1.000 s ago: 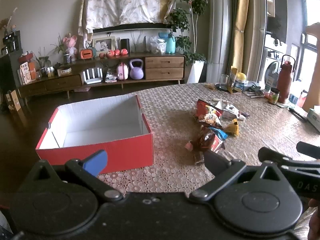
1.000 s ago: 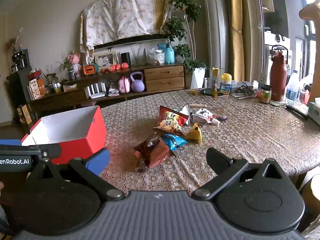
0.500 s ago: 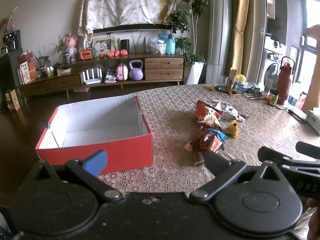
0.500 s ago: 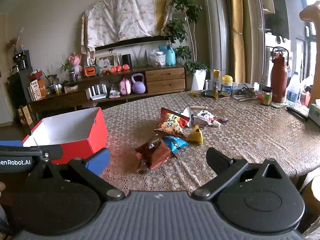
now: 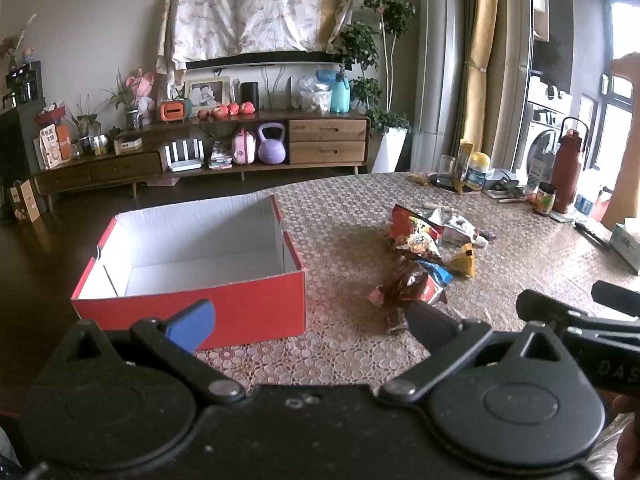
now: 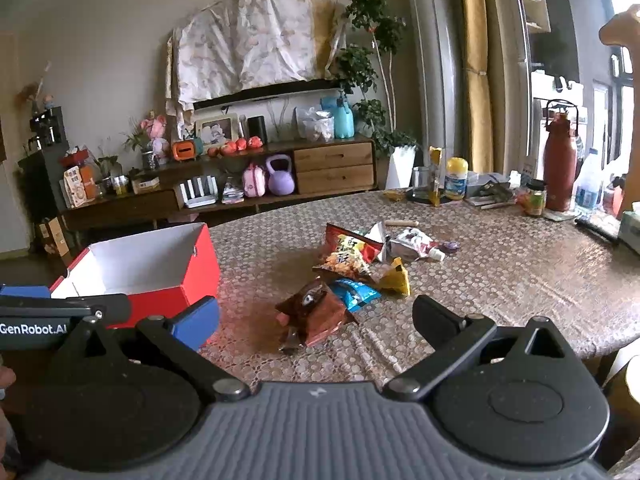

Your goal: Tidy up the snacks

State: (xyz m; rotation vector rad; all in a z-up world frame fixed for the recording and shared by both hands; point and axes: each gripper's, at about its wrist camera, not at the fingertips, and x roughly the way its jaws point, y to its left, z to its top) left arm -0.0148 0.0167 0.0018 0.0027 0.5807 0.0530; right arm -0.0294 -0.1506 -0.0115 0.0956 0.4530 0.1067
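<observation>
An empty red cardboard box (image 5: 248, 306) (image 6: 188, 292) with a white inside stands on the table at the left. A heap of snack packets lies to its right: a brown-red packet (image 6: 316, 312) (image 5: 412, 286) nearest, a blue one (image 6: 354, 292), a yellow one (image 6: 396, 278), a red chip bag (image 6: 350, 250) (image 5: 414, 228) and a white pouch (image 6: 412, 242) behind. My left gripper (image 5: 308, 324) is open, hovering in front of the box's right corner. My right gripper (image 6: 316, 320) is open, held short of the brown-red packet. Nothing sits between either pair of fingers.
Bottles, a glass and jars (image 6: 456, 178) crowd the table's far right, with a dark red flask (image 6: 560, 160). A tissue box (image 5: 626, 240) lies at the right edge. A TV cabinet (image 5: 200, 152) lines the far wall. The table (image 6: 500, 280) carries a patterned cloth.
Both grippers stay open and nearly still. The right wrist view has tilted down and crept slightly closer to the snack heap.
</observation>
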